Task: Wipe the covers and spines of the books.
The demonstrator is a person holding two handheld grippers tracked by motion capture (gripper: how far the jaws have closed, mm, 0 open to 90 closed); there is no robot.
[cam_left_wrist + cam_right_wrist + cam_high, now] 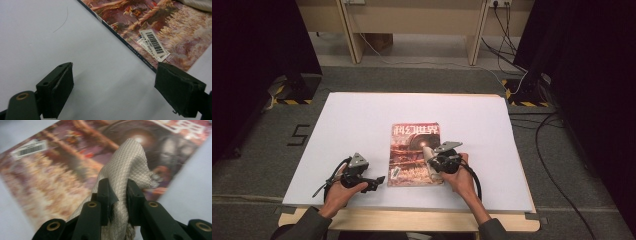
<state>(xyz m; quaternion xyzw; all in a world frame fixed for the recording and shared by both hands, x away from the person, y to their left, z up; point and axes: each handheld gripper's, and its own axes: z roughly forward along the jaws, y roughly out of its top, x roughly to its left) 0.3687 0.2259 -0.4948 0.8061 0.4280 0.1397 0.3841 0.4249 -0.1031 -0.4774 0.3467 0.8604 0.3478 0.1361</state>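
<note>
Light: the table (362, 115) was evenly bright, the surroundings dark.
Shadows: soft ones lay under the left jaws.
Blur: the magazine (50, 170) beyond the right jaws was smeared.
Focus: the cloth (122, 165) between them stayed sharp.

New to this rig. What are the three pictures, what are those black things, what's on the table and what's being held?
No robot arm here: a person holds a handheld two-jaw gripper in each hand. The high view looks down on the white table from the person's side. The other two pictures come from cameras riding on each gripper, looking along its black jaws.

A magazine with a reddish cover lies flat on the table; a barcode sticker sits near one corner.

The right gripper is shut on a beige quilted cloth, held over the magazine cover. The left gripper is open and holds nothing; its jaws point at the magazine's edge near the barcode.
</note>
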